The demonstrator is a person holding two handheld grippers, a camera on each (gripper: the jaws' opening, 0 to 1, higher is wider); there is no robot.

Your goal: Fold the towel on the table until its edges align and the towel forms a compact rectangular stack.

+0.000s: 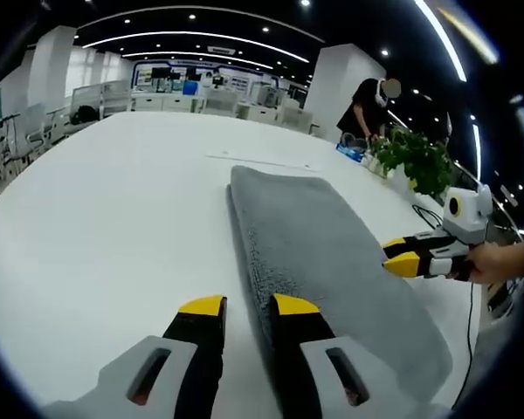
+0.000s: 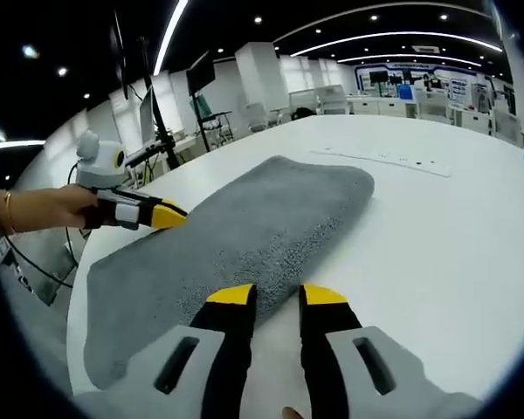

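Apparently both pairs of jaws stood slightly apart, gripping nothing: left gripper (image 1: pixel 248 305) at one long edge of the folded grey terry towel (image 1: pixel 332 253), right gripper (image 2: pixel 278 295) at the opposite edge. Towel lay flat on the white table (image 1: pixel 113 201). We judged it soft, light, floppy; best pinched at corners.

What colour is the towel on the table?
The towel is plain grey, with no pattern; the right gripper view shows it best.
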